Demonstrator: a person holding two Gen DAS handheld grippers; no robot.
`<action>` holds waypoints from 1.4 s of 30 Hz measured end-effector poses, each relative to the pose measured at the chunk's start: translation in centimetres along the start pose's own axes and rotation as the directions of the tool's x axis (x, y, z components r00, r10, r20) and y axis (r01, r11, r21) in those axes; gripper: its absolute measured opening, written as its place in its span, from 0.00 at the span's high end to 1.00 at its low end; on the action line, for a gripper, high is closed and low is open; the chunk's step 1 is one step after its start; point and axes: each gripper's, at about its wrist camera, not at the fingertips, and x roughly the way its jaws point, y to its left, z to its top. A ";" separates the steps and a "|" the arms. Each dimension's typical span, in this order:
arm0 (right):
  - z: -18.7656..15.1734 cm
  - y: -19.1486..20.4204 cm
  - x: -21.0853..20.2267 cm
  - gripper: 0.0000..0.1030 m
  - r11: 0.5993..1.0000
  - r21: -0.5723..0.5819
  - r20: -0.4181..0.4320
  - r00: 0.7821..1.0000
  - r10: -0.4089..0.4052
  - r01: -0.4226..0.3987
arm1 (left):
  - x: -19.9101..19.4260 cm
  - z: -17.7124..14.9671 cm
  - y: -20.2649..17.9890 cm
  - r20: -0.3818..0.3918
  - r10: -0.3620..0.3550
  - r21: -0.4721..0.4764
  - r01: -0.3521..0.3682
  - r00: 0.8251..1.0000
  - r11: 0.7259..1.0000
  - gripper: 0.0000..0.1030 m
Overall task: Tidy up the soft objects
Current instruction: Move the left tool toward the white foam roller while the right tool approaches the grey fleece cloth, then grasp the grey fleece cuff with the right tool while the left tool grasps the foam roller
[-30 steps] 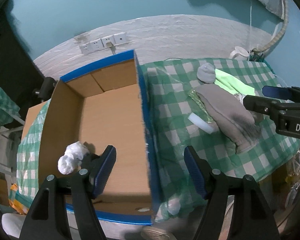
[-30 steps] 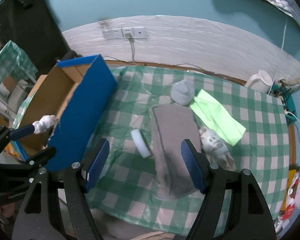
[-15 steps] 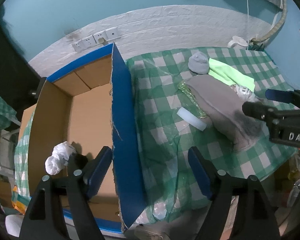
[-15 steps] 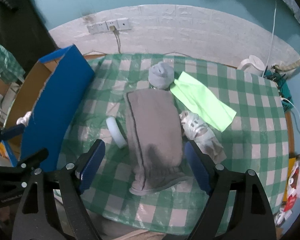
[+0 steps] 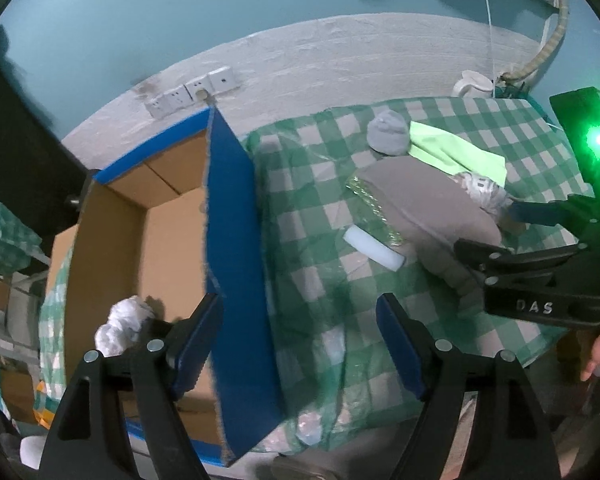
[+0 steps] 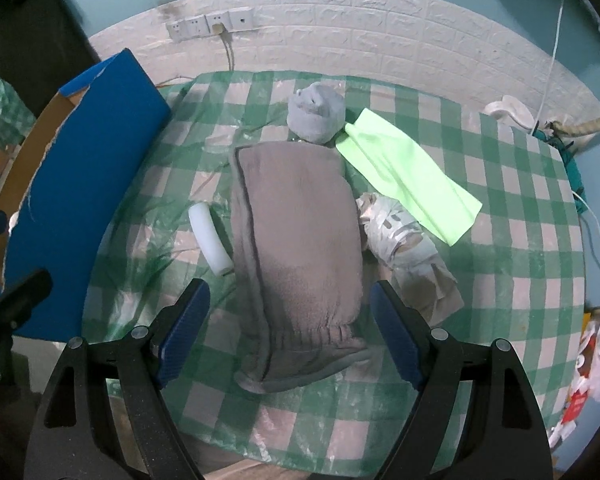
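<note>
Tongs on both sides just widened, nothing between — right tongs (image 6: pixel 290 326) above grey folded cloth (image 6: pixel 296 236) on checkered bench (image 6: pixel 500 248); left tongs (image 5: pixel 300 336) straddle the cardboard box's blue wall (image 5: pixel 236 264), white wad (image 5: pixel 120 324) inside.

fuzzy grey towel (image 6: pixel 296 240), matt cardbd box (image 5: pixel 172 240)

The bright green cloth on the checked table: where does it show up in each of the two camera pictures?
Left wrist view: the green cloth lies in the upper right, beyond the big grey towel.
Right wrist view: the green cloth lies right of centre, slanting down to the right.
Shared landmark: the small grey rolled bundle sits at the cloth's upper left end in both.
</note>
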 end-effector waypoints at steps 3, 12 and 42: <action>-0.3 0.0 0.5 0.20 1.000 -0.004 -0.015 1.000 -0.004 0.004 | 0.6 0.1 -0.7 -0.014 -0.018 0.003 0.018 1.000 1.000 0.23; -0.7 -0.3 2.4 0.19 0.999 -0.030 -0.059 0.998 -0.024 0.023 | 2.7 0.2 -2.2 -0.053 -0.038 0.020 0.039 0.998 0.999 0.23; -1.7 -0.9 6.7 0.50 0.995 0.013 -0.134 0.986 0.095 -0.094 | 8.3 1.3 -2.0 -0.177 -0.116 -0.081 0.103 0.977 0.991 0.23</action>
